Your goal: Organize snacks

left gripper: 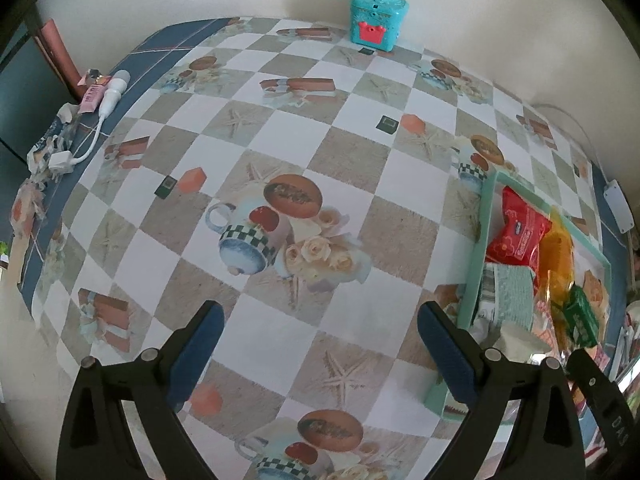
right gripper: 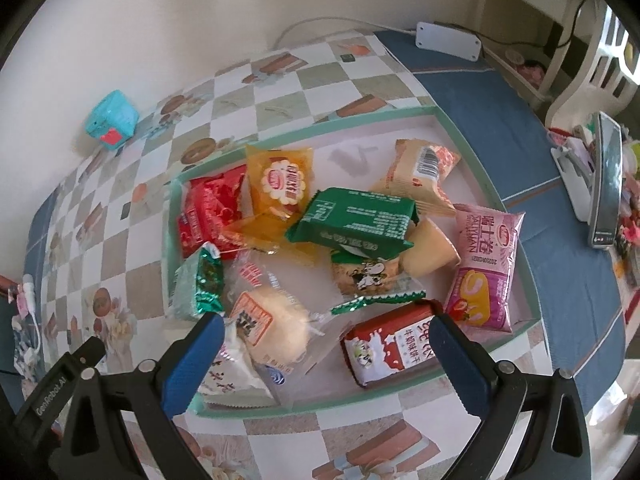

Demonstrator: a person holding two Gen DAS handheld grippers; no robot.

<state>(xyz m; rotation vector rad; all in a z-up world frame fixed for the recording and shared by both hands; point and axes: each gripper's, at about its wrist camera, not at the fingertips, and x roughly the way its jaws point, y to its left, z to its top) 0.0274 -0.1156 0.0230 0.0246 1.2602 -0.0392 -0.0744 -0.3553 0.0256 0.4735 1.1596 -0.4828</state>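
Note:
A shallow mint-rimmed tray holds several wrapped snacks: a red packet, a yellow packet, a green packet, a pink packet, a clear-wrapped bun and a red-and-white biscuit pack. My right gripper hangs open over the tray's near side, nothing between its pads. My left gripper is open over bare tablecloth, left of the tray. The red packet and a green packet show at the right edge of the left wrist view.
A teal toy box stands by the wall at the table's far side. A white cable and plug lie at the left edge. A white power adapter and a phone on a stand sit on the blue cloth to the right.

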